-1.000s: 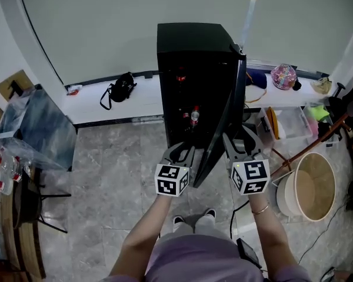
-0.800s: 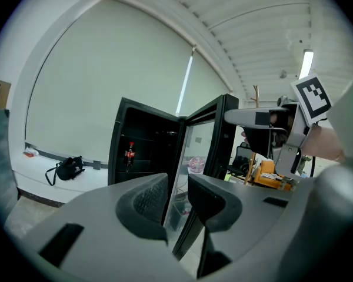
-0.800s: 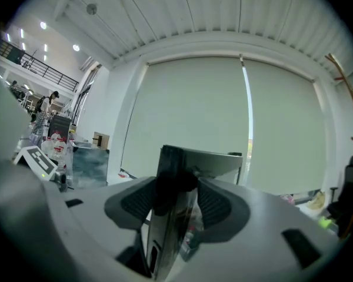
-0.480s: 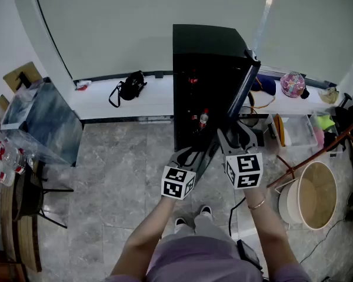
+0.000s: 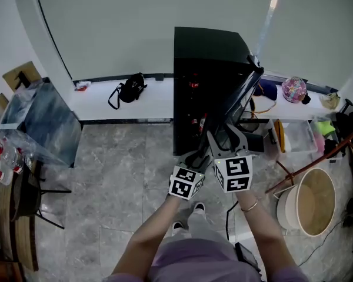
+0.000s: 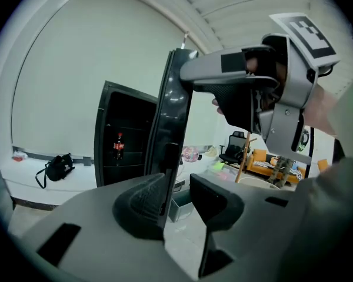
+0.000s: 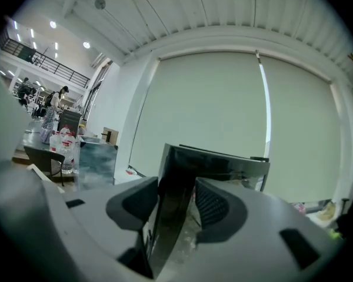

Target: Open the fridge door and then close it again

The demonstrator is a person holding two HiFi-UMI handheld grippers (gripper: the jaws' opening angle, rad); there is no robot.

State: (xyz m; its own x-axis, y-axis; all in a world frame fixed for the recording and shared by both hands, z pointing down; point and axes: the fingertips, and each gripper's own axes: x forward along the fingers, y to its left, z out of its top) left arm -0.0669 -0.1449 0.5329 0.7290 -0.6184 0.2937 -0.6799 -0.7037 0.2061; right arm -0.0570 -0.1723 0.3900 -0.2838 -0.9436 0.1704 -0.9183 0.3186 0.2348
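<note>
Nearest the person, the left gripper (image 6: 176, 195) has the free edge of the fridge door (image 5: 238, 101) between its jaws. They have just been opening, so the edge only leans on one pad, with a clear gap to the other. Just beside it and slightly further along, the right gripper (image 7: 176, 205) is clamped across the same edge, a pad on each face as far as its own view shows. The door stands part open, hinged at the fridge's (image 5: 206, 46) right front corner and angled out toward the person, so the closing swing looks to be the step in hand. The right grip carries most of the load, and the glossy edge could slide out of it and let the door drift or slam. If either gripper rides the edge all the way home, its tips could be pinched between door and cabinet, so they need to come off before the gap closes. The two grippers sit near enough to knock together. A hard shut could also topple the bottle (image 6: 118, 145) standing on a shelf inside.
</note>
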